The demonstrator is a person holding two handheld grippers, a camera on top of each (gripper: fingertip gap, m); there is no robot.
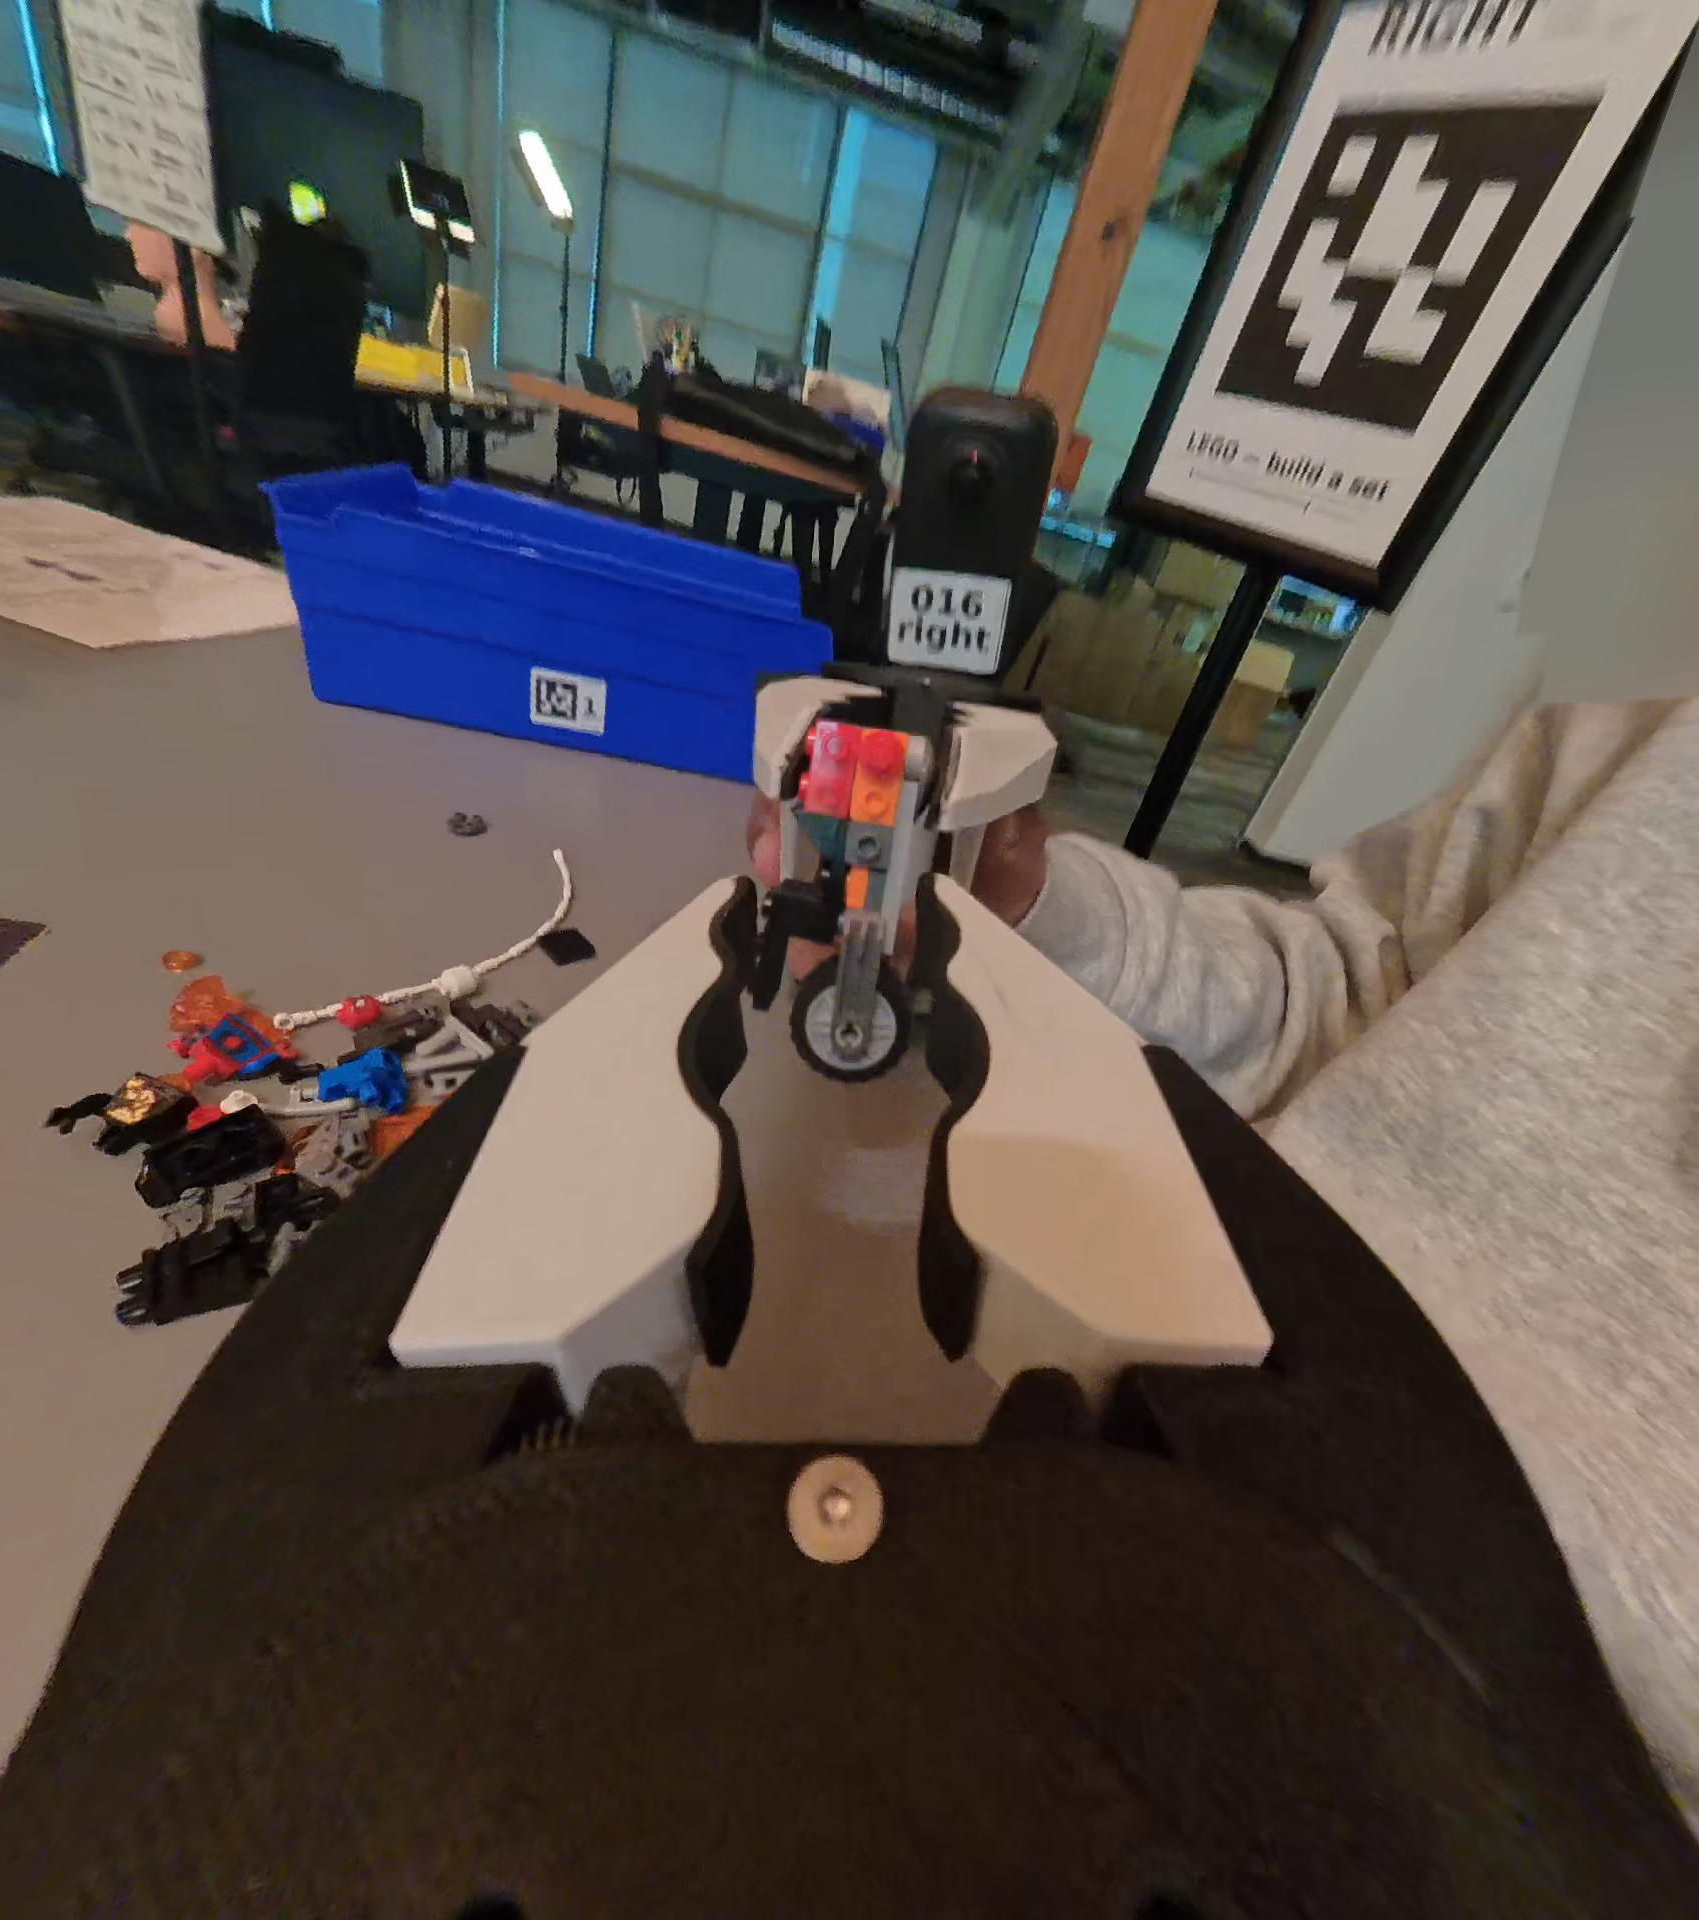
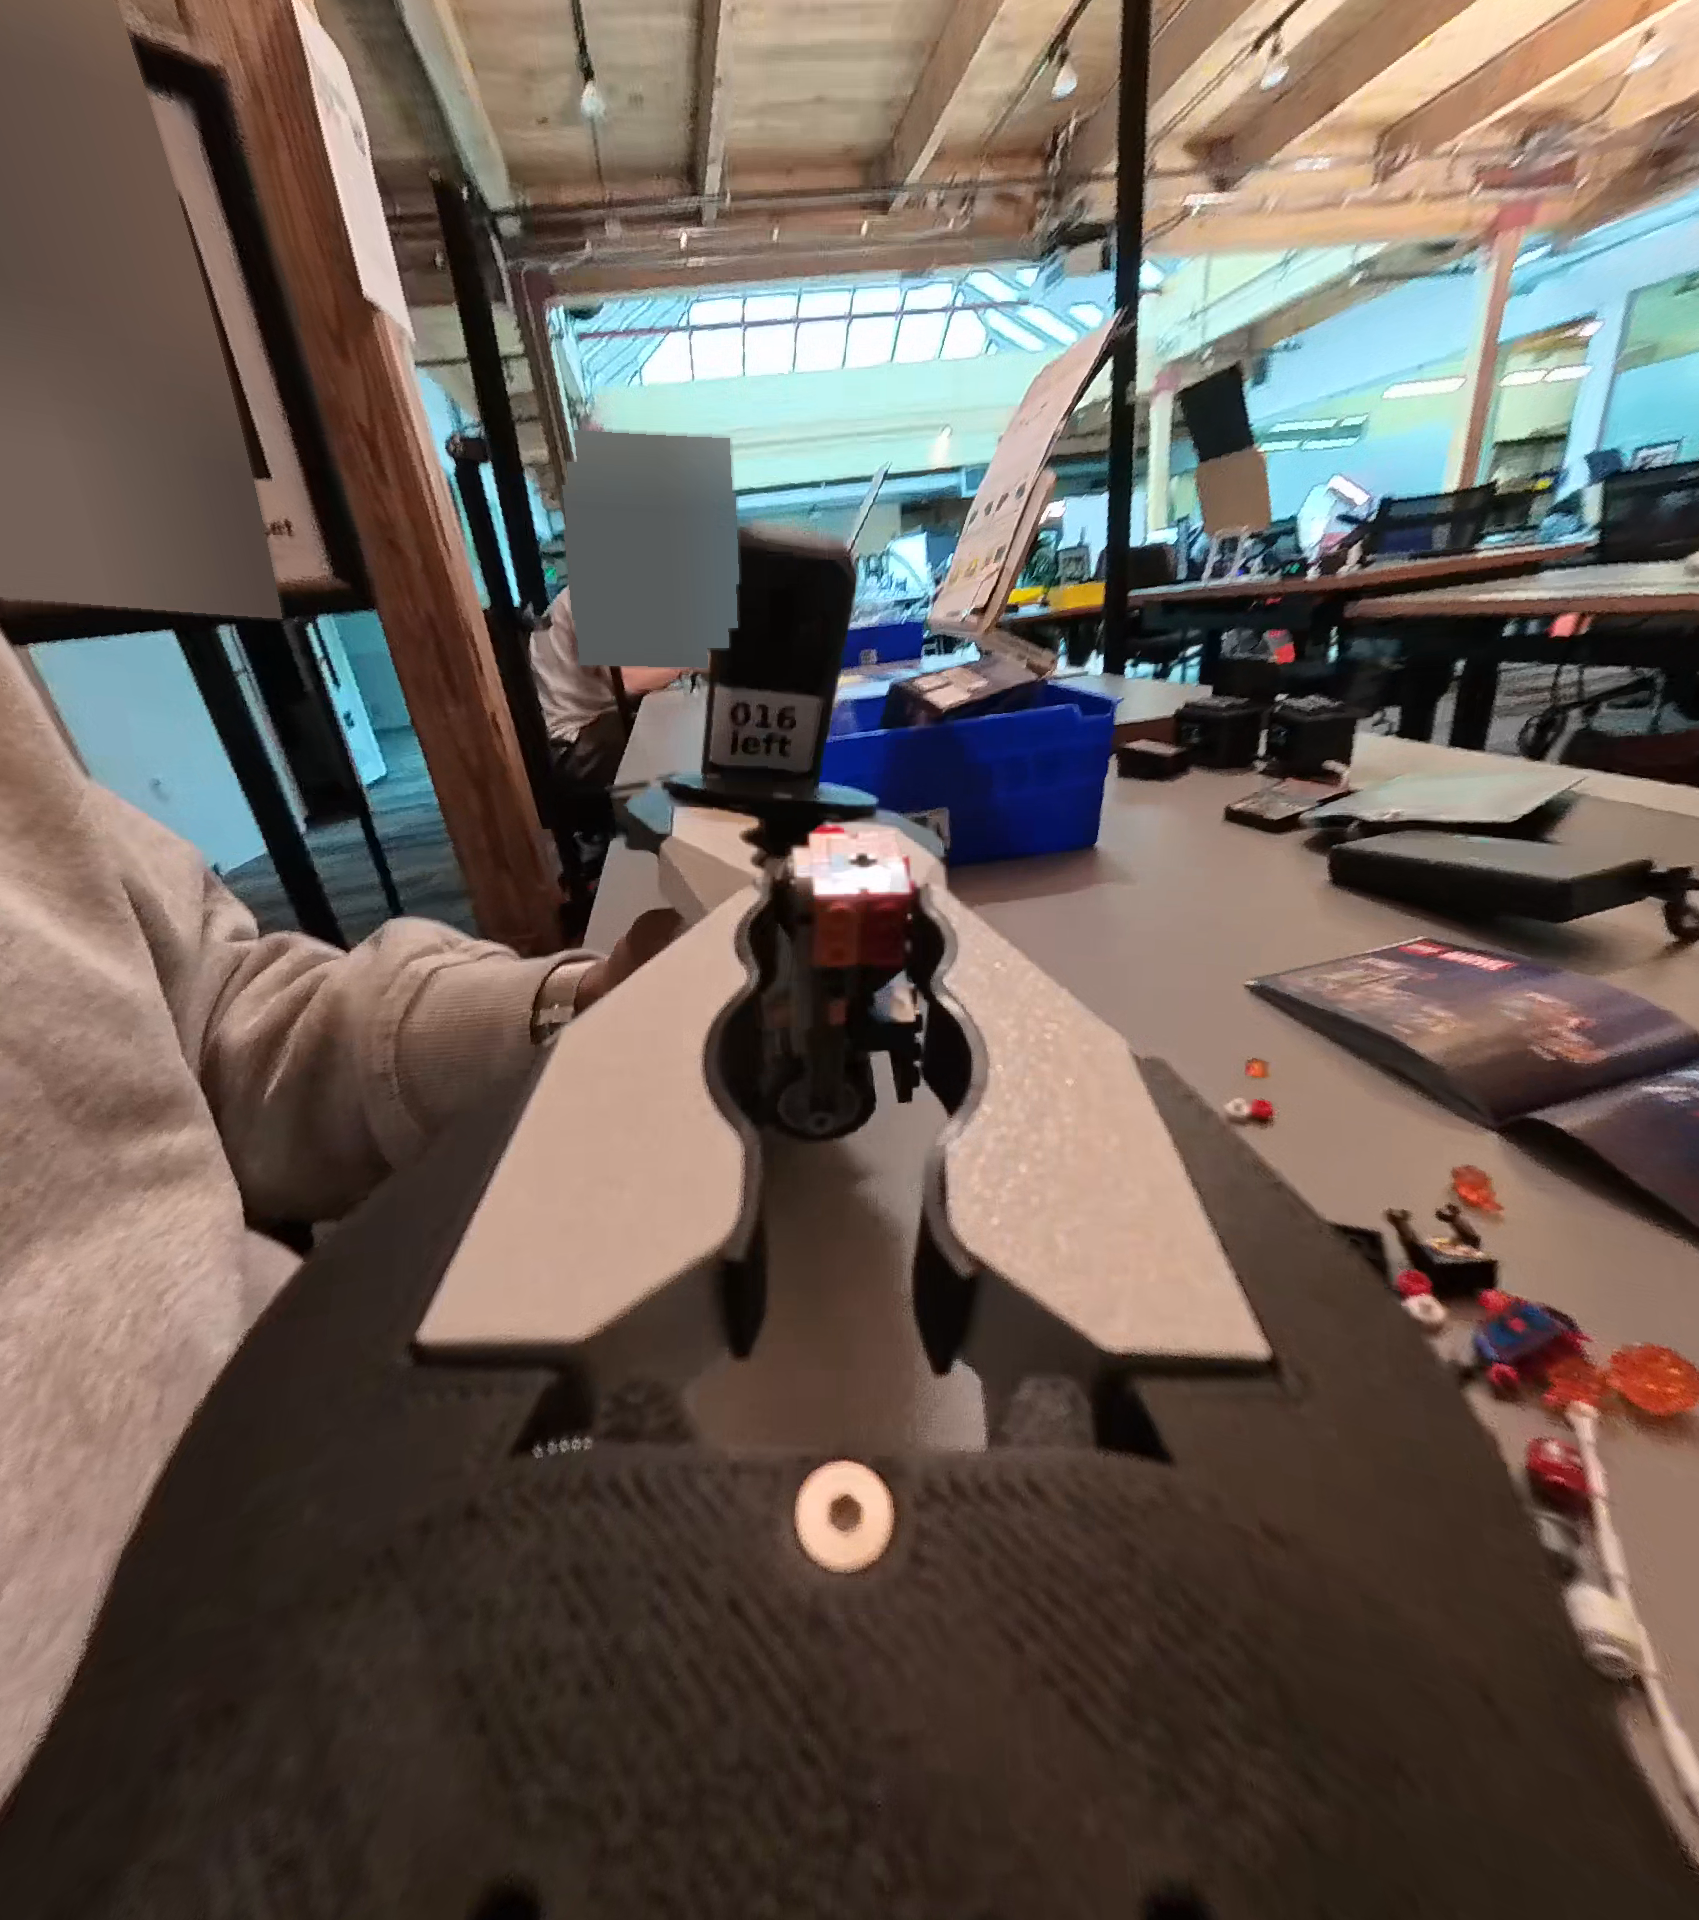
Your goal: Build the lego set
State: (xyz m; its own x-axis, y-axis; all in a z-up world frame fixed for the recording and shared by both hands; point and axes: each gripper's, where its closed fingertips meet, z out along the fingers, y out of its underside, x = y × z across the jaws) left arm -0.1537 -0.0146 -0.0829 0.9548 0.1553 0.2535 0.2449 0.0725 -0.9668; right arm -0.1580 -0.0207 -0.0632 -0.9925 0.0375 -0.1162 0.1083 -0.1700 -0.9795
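A small brick model [image 1: 850,790] with red and orange bricks at one end and a grey wheel [image 1: 847,1029] at the other hangs in the air between both grippers. My left gripper [image 1: 840,904] is shut on its lower part, near the fork and a black piece. My right gripper [image 1: 866,769] faces it and clamps the red and orange end. In the right wrist view the right gripper [image 2: 850,904] is shut on the model [image 2: 855,920]; the wheel [image 2: 819,1117] sits between the pads. The left gripper's fingers [image 2: 710,868] show just behind.
Loose bricks and minifigure parts [image 1: 253,1122] lie on the grey table [image 1: 201,810], also seen in the right wrist view [image 2: 1531,1330], with a white string [image 2: 1614,1621]. An open booklet [image 2: 1551,1049], a blue bin [image 1: 512,613], black devices [image 2: 1489,873] and a sign stand [image 1: 1375,281] are around. A grey sleeve [image 1: 1447,987] is at right. Left and right tips are no more than a few centimetres apart.
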